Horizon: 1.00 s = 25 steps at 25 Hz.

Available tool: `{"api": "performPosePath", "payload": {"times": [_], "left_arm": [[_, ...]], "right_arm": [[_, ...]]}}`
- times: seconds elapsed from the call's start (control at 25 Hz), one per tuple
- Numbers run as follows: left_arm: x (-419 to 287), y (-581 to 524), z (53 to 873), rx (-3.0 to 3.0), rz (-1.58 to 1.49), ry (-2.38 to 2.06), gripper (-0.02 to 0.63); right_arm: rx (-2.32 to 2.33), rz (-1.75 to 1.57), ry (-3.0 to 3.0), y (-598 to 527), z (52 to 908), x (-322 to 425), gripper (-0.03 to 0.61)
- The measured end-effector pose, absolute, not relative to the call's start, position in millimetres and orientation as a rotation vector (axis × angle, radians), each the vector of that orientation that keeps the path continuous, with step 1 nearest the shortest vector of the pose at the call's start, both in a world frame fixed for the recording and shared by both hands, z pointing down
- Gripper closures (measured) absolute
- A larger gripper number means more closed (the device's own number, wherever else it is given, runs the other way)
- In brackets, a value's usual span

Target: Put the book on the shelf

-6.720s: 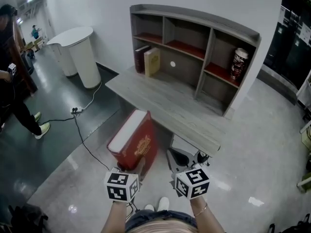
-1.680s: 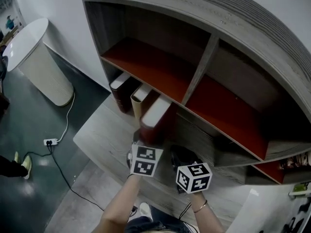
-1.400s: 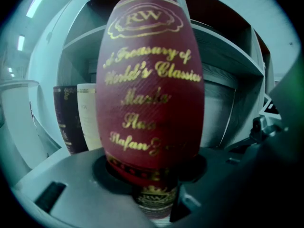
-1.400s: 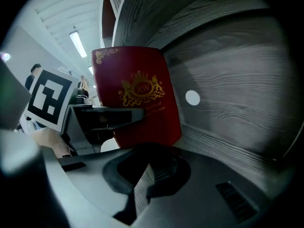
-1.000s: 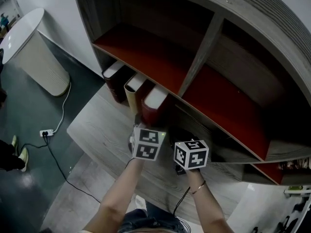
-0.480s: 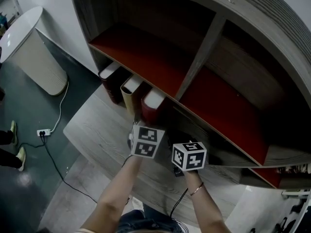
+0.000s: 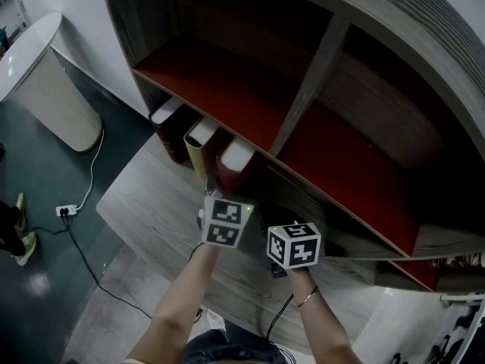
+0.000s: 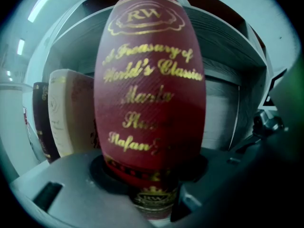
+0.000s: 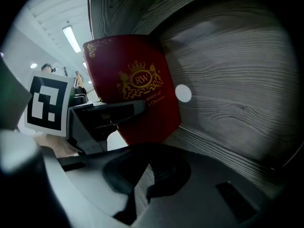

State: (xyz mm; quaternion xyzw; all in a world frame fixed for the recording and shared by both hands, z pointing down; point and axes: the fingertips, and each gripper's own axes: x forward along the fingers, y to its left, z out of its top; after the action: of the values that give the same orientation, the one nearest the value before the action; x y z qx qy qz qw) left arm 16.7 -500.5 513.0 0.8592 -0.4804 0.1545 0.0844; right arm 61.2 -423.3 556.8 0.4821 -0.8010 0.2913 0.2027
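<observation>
Now the left gripper (image 8: 153, 208) jaws are opening round the red book (image 8: 149, 89) spine, pads seemingly touching, so withdraw straight toward 6 o'clock, clear of the cream book (image 8: 71, 113) at 9.

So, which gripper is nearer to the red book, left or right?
Left. The left gripper has the red book between its opening jaws, at the spine. The right gripper is empty, beside the cover, apart from it.
</observation>
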Motion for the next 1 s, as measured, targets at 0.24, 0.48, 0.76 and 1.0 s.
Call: {"api": "performPosePath", "payload": {"times": [0.24,0.48,0.76,1.0], "left_arm": [[18,-490,516,2.581,0.481,-1.428,0.349],[8,-474,514,2.576,0.476,-1.454,0.319],[-10,-441,502,2.572,0.452,-1.466,0.316],[-19,-409,495,2.563,0.453,-1.449,0.318]], "right_arm": [[1.362,0.833,-2.237,-418,553,62,0.569],[1.39,0.807,-2.237,-412,545,64,0.569],[1.421,0.783,-2.232,-393,535,62,0.569],[1.454,0.756,-2.246,-369,523,58,0.569]]}}
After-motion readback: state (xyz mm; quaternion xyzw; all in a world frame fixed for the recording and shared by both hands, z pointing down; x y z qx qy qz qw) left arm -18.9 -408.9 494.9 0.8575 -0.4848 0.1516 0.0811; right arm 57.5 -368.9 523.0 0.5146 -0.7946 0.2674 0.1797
